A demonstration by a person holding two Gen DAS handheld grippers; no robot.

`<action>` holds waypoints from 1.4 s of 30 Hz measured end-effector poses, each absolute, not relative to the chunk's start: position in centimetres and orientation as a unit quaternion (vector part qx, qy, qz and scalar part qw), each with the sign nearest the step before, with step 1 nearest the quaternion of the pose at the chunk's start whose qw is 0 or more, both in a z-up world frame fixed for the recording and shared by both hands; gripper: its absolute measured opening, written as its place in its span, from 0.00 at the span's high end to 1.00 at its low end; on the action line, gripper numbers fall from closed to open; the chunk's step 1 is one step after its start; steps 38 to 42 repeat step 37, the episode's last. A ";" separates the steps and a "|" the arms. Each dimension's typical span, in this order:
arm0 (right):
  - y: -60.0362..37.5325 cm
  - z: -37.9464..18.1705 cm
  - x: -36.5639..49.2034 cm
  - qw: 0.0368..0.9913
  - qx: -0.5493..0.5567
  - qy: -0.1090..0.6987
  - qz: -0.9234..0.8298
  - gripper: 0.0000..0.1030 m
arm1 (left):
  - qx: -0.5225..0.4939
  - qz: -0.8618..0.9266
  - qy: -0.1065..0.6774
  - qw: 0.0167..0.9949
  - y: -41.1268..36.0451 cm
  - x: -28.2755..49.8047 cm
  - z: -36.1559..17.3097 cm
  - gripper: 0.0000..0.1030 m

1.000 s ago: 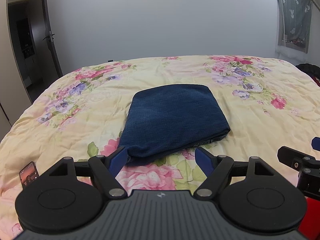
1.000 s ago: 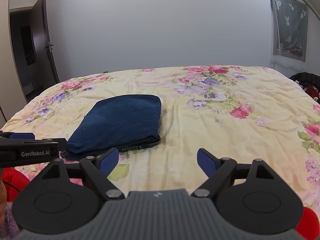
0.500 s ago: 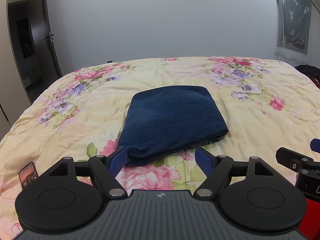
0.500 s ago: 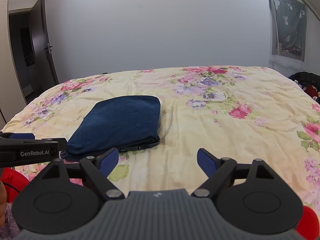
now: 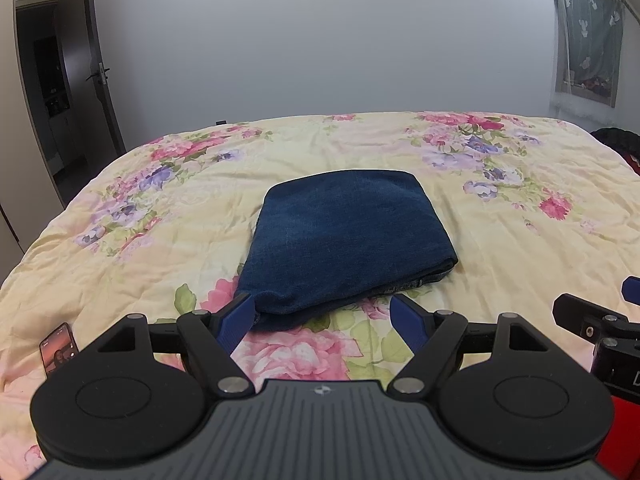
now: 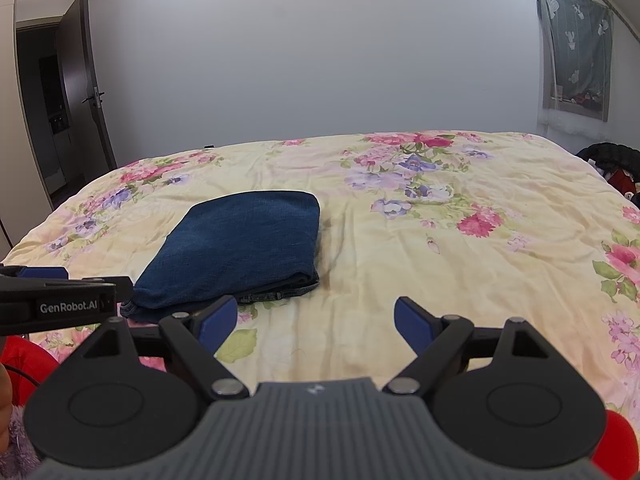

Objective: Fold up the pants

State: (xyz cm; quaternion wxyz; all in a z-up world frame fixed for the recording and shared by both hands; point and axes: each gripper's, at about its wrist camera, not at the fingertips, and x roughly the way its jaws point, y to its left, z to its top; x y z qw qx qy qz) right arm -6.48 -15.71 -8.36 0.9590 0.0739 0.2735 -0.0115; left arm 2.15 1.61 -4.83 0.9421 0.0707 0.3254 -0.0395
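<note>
dark blue denim pants (image 5: 344, 236) lay folded on floral yellow quilt (image 5: 500, 248) | left gripper (image 5: 324, 316) fingers spread, empty | right gripper (image 6: 316, 318) fingers spread, empty

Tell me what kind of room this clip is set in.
A home bedroom, most likely: a bed under a floral quilt, an open door to a dark hallway, and folded pants lying on it.

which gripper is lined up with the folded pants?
The left gripper: the pants lie straight ahead of its open jaws. The right gripper faces bare bedspread.
</note>
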 end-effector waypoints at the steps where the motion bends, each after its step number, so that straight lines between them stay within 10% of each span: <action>1: -15.7 -8.3 -6.5 0.959 0.073 0.274 -0.012 0.20 | 0.071 -0.039 0.326 0.942 1.6 2.2 -4.8 0.12; 42: -15.6 -9.0 -5.9 0.953 0.078 0.291 -0.019 0.20 | 0.076 -0.044 0.309 0.947 1.3 1.8 -4.5 0.12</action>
